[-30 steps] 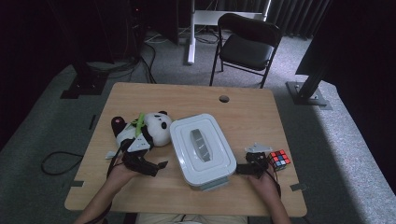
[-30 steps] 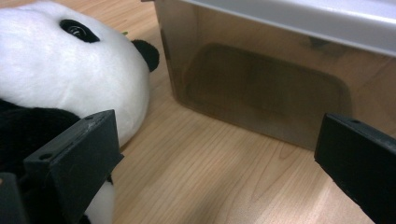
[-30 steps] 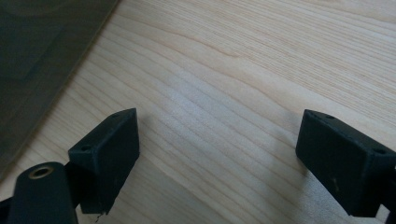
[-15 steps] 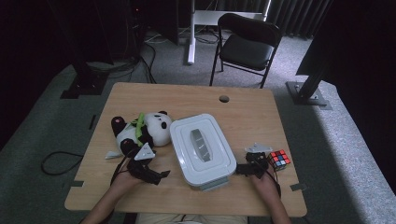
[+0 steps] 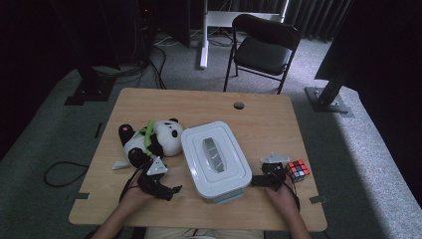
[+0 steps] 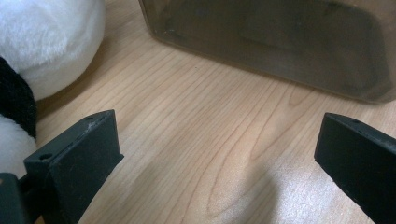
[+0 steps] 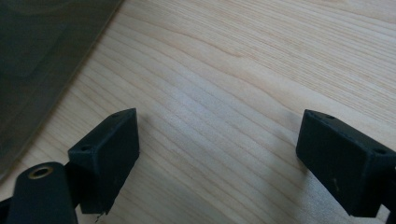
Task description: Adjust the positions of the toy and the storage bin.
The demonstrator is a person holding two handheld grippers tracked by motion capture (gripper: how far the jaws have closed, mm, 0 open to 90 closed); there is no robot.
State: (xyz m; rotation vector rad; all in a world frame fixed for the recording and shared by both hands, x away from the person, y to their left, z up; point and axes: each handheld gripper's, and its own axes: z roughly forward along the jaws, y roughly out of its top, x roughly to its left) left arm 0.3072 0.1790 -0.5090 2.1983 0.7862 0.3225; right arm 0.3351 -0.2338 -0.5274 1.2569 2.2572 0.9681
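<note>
A white lidded plastic box (image 5: 215,159) sits in the middle of the wooden table (image 5: 199,107). A panda plush (image 5: 149,142) lies to its left and a Rubik's cube (image 5: 297,170) to its right. My left gripper (image 5: 171,191) rests low on the table by the box's near-left corner, open, with bare wood between its jaws. In the left gripper view the box wall (image 6: 280,42) is just ahead and the panda plush (image 6: 42,51) is at the left. My right gripper (image 5: 256,180) lies at the box's near-right corner, open over bare wood, with the box wall (image 7: 42,60) at the left of its view.
A black chair (image 5: 263,47) stands beyond the table's far edge. A small round hole (image 5: 239,105) is in the tabletop near the far edge. Dark stands and cables (image 5: 59,169) lie on the grey carpet around the table.
My left gripper has slid right and toward the near edge, away from the panda and closer to the box's near-left corner. The right gripper has stayed in place.
</note>
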